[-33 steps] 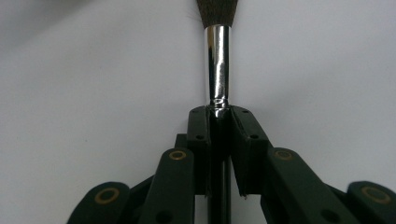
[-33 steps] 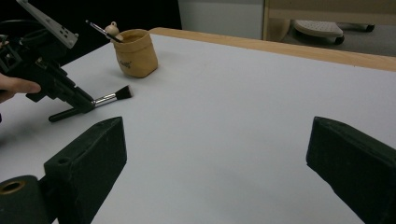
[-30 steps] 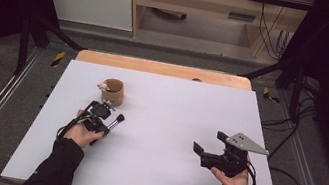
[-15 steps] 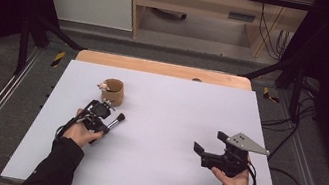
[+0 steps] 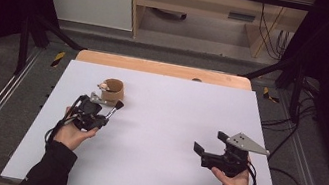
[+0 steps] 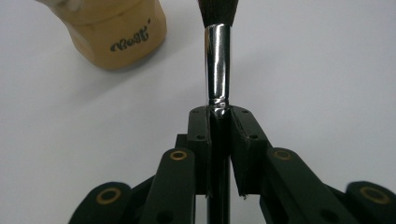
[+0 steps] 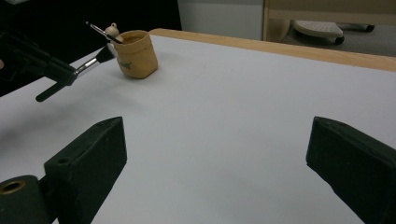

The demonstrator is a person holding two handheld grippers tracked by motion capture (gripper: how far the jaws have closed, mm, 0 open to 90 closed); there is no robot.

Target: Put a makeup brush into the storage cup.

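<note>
Left gripper [image 5: 108,110] on the left part of the white table [image 5: 154,172], held in one hand [image 5: 75,134]. Jaws squeezed tight on a makeup brush [image 6: 217,56], just under its shiny silver neck. Black brush hairs at the far tip, pointing up toward a small tan cup [image 5: 113,90]. Brush tip just beside the cup, a bit to its right in the left gripper view; cannot tell if touching. Dark curly letters on the cup's side. Something small and pale peeking out of the cup's top, and a thin stick with it, seen in the right gripper view.

Right gripper [image 5: 204,152] far off on the right part of the table, well apart from the cup and the brush. Jaws wide apart, nothing between them, just bare white table. Grey three-cornered plate [image 5: 246,143] on top.
</note>
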